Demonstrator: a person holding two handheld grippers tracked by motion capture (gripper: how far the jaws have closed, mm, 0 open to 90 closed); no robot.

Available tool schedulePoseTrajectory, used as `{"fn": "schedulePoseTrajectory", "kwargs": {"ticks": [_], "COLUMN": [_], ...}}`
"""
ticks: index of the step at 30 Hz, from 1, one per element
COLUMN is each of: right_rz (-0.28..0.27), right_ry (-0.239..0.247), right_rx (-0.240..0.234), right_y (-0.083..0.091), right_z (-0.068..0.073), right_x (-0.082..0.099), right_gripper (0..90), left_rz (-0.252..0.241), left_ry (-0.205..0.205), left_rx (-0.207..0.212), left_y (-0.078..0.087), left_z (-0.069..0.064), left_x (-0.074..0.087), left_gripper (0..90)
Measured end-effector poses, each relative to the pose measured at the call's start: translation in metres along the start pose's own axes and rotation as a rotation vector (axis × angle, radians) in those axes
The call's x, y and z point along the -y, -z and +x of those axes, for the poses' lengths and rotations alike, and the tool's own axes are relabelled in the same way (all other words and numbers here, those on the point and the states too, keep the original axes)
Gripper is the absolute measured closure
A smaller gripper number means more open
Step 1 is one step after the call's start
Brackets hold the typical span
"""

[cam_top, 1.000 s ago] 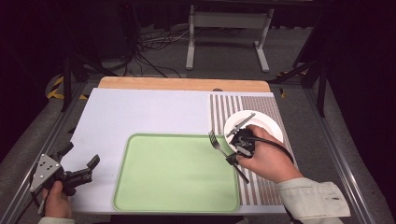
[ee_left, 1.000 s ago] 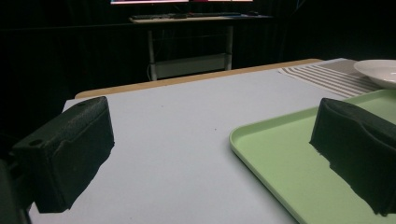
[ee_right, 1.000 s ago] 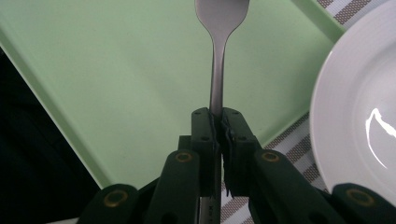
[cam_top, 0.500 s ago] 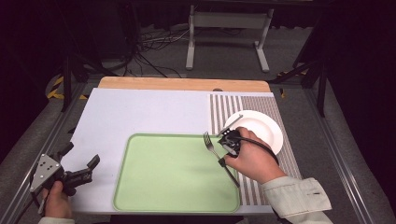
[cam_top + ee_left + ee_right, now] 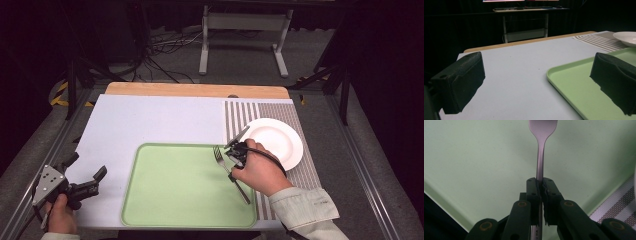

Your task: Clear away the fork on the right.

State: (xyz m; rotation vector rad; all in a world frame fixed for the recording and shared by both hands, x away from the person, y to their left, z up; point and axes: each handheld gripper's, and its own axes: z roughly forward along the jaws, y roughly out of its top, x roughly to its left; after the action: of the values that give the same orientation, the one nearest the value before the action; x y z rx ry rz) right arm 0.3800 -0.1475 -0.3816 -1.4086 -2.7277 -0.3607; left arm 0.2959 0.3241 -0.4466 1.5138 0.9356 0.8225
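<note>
A metal fork (image 5: 221,161) hangs low over the right part of the green tray (image 5: 170,200), tines pointing to the far left. My right gripper (image 5: 231,167) is shut on the fork's handle. In the right gripper view the pads pinch the fork (image 5: 541,150) at its neck, with the green tray (image 5: 474,157) right beneath; I cannot tell if the fork touches it. My left gripper (image 5: 87,169) rests at the table's near left corner, held by a hand, open and with nothing in it. In the left gripper view its gripper (image 5: 537,81) frames the pale mat and the tray's corner (image 5: 574,82).
A white plate (image 5: 277,142) sits on the striped placemat (image 5: 240,115) right of the tray, also visible as the plate (image 5: 626,38) at the far right of the left gripper view. A pale mat (image 5: 150,120) covers the table; a wooden strip (image 5: 195,90) runs along the far edge.
My right gripper has carried the fork left and down, from the plate's edge to over the tray's right side. The left gripper has stayed put.
</note>
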Motion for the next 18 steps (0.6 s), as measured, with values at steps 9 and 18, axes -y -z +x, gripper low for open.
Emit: {"fn": "schedulePoseTrajectory", "kwargs": {"ticks": [9, 18], "right_rz": [0.077, 0.118], "right_ry": [-0.039, -0.056], "right_rx": [0.012, 0.019], "right_y": [-0.017, -0.029], "right_z": [-0.001, -0.002], "right_x": [-0.005, -0.010], "right_gripper": [84.8, 84.8], "left_rz": [0.000, 0.002], "left_ry": [0.000, -0.002], "left_rx": [0.001, 0.001], "left_y": [0.000, 0.000], "left_z": [0.000, 0.001], "left_x": [0.000, 0.000], "left_gripper": [0.3, 0.3]}}
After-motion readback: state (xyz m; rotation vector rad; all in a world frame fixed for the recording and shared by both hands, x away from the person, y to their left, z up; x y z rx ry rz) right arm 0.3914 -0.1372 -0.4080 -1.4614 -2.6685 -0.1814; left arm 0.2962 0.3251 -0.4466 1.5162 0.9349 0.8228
